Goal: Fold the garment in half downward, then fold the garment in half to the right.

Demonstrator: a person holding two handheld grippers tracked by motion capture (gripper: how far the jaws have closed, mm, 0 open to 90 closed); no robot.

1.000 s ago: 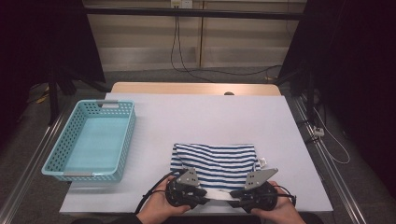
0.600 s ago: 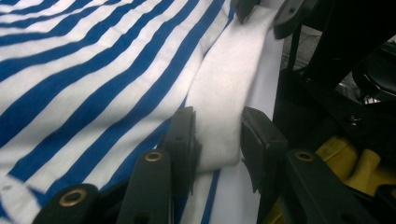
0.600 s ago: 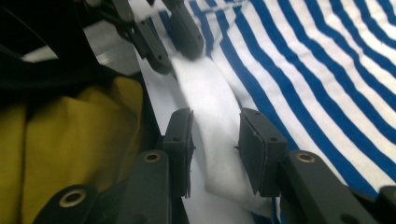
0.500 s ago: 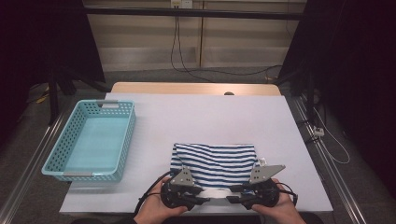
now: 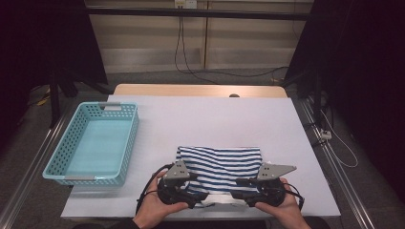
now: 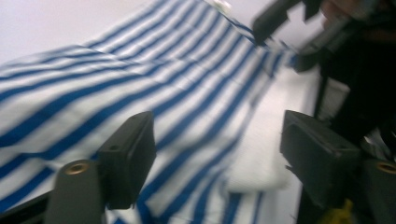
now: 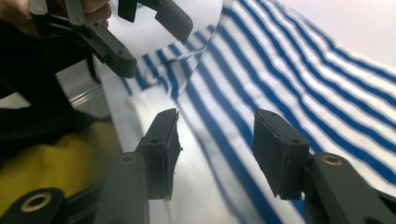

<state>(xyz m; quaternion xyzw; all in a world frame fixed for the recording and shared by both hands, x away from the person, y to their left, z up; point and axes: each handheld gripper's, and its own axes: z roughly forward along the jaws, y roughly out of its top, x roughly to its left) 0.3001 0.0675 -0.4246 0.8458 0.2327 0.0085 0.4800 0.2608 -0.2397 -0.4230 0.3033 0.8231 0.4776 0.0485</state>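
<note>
1. Left tool (image 6: 217, 154): jaws standing wide, nothing pinched. They have just been opening; striped cloth (image 6: 140, 79) is lying under the gap, pads not pressing on it.
2. Right tool (image 7: 215, 147): jaws partly spread, also just been opening. Cloth (image 7: 289, 70) is running below and between them, no grip showing.
3. In the high view, left tool (image 5: 188, 191) and right tool (image 5: 241, 188) are sitting at the cloth's near edge, tips pointing toward each other, a hand under each.
4. Left gripper view is blurring a bit; the right tool's jaws are showing at the top right, over the cloth's far corner.
5. Right gripper view is catching the left tool's jaws at the top left, just above the cloth's edge.
6. Cloth (image 5: 219, 164): blue-and-white stripes, folded into a rectangle, lying flat on the counter (image 5: 215, 119) near its front edge, slightly right of centre. A plain white strip is showing along its near edge between the tools.
7. Basket (image 5: 62, 160): light blue, perforated walls, sitting on the counter's left side, well apart from the cloth.
</note>
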